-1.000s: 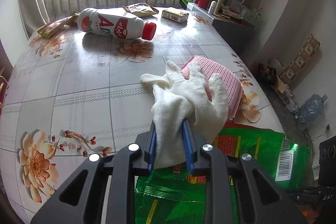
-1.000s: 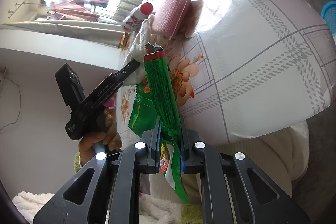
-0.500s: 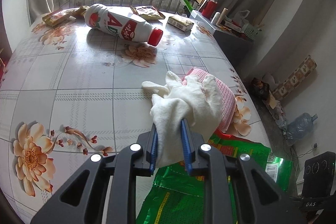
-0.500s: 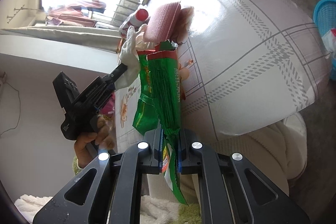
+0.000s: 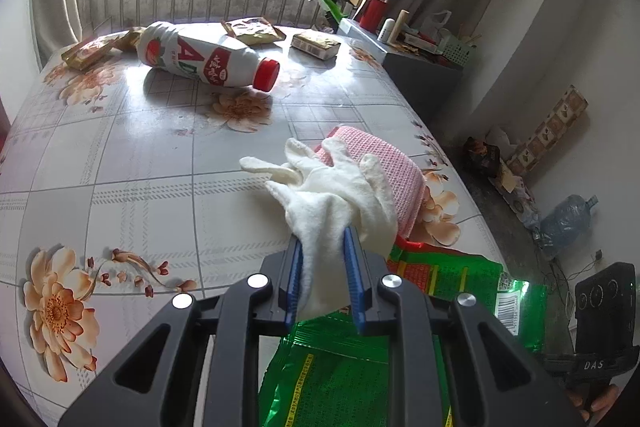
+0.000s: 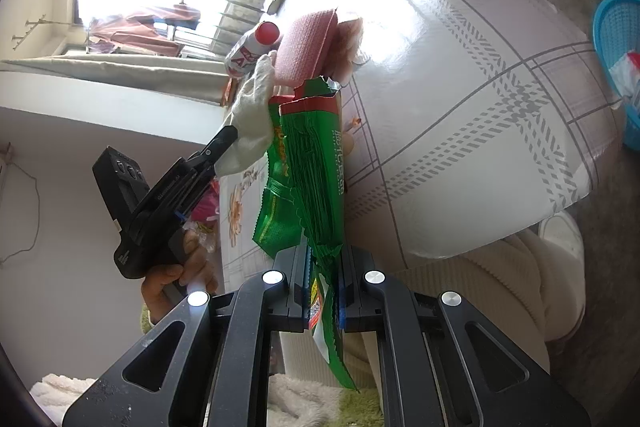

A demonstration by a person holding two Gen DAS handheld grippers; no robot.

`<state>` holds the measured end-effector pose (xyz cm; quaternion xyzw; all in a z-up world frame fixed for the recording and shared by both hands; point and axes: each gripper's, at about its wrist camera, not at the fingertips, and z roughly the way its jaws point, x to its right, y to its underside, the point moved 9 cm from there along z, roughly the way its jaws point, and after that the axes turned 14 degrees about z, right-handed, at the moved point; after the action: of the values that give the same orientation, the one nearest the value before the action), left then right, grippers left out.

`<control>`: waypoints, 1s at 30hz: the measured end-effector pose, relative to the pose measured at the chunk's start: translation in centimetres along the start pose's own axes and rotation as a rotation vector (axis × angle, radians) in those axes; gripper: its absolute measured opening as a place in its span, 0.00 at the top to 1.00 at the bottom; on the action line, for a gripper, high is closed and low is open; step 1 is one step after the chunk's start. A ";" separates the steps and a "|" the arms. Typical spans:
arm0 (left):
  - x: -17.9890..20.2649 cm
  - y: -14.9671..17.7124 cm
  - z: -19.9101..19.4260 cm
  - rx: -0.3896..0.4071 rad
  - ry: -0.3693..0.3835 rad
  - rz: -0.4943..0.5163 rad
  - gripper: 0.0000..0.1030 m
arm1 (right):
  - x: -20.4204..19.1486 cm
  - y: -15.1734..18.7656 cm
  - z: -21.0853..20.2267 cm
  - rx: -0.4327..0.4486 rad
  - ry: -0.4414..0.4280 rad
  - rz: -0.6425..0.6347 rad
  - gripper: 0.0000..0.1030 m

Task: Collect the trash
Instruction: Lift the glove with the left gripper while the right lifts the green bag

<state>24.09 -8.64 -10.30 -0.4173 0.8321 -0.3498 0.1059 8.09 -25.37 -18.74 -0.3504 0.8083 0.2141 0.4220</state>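
bare table [image 5: 132, 163] lies open left of the pink sponge [image 5: 394, 171]; the bottle [image 5: 208, 57] blocks the far end.

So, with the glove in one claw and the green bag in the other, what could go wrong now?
The white glove is pinched only at its cuff by the left claw, so it may slip out. The green bag, held by the right claw, looks barely open; the glove could miss it and fall.
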 end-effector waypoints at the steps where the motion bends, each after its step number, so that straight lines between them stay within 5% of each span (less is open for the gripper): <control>1: 0.3 -0.1 -0.1 0.006 0.007 0.018 0.79 | 0.0 0.0 0.0 0.000 0.000 0.000 0.92; 9: 3.4 0.3 1.1 -0.035 0.021 0.183 0.52 | 0.5 -0.2 -0.3 0.005 -0.003 0.017 0.92; 15: 3.2 0.8 2.8 -0.076 -0.068 0.237 0.52 | 0.5 0.0 -0.3 0.003 -0.002 0.017 0.92; 20: 1.6 1.1 3.3 -0.097 -0.081 0.182 0.87 | 0.5 0.1 -0.4 0.008 -0.003 0.015 0.92; 22: 1.0 1.2 3.1 -0.095 -0.072 0.151 0.93 | 0.5 0.2 -0.5 0.012 -0.003 0.017 0.92; 30: -0.3 0.7 -0.8 -0.015 -0.051 0.060 0.97 | 0.6 0.4 -1.4 0.031 -0.002 0.022 0.93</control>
<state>23.46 -7.76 -10.21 -0.4020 0.8438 -0.3292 0.1344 6.81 -26.25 -18.44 -0.3349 0.8148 0.2066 0.4258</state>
